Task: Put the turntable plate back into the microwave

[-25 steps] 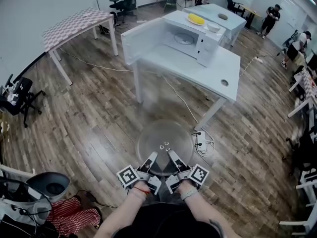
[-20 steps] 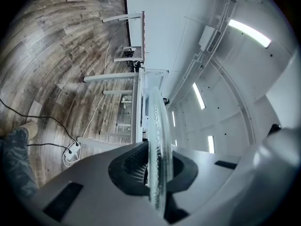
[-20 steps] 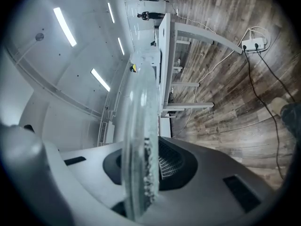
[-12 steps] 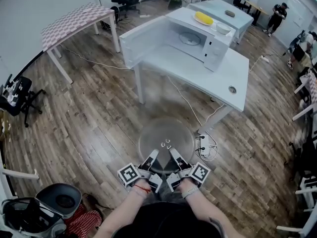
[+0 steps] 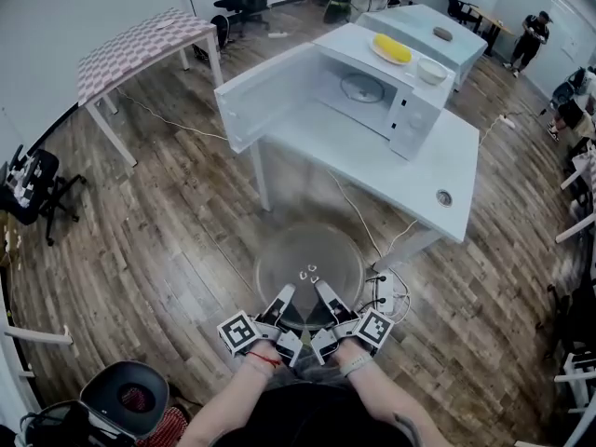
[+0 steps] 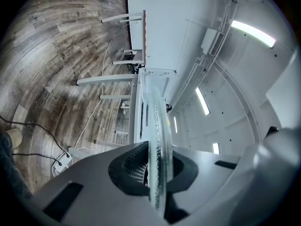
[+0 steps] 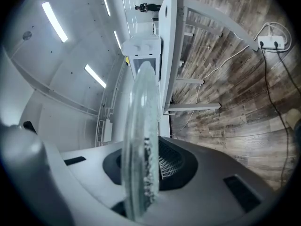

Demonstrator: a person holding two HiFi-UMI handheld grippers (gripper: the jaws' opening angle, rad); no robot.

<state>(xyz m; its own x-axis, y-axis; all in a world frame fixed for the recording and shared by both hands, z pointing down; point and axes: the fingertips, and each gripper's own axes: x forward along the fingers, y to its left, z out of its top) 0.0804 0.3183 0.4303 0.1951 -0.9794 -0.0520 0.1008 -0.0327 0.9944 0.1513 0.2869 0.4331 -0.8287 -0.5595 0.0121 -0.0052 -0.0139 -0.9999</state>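
A clear glass turntable plate (image 5: 309, 268) hangs level above the wooden floor, held at its near rim by both grippers. My left gripper (image 5: 289, 295) and right gripper (image 5: 322, 292) are each shut on that rim, side by side. In the left gripper view the plate (image 6: 157, 145) shows edge-on between the jaws; the right gripper view shows the plate (image 7: 140, 145) the same way. Ahead, the white microwave (image 5: 372, 87) stands on a white table (image 5: 372, 161) with its door (image 5: 265, 96) swung open to the left and a roller ring inside.
A yellow object on a plate (image 5: 391, 48) and a white bowl (image 5: 432, 69) rest on top of the microwave. A power strip with cables (image 5: 386, 291) lies on the floor under the table. A patterned table (image 5: 140, 45) stands at left, office chairs and people farther off.
The view has moved closer to the microwave table, which now looms larger. Both grippers keep the same hold on the plate.
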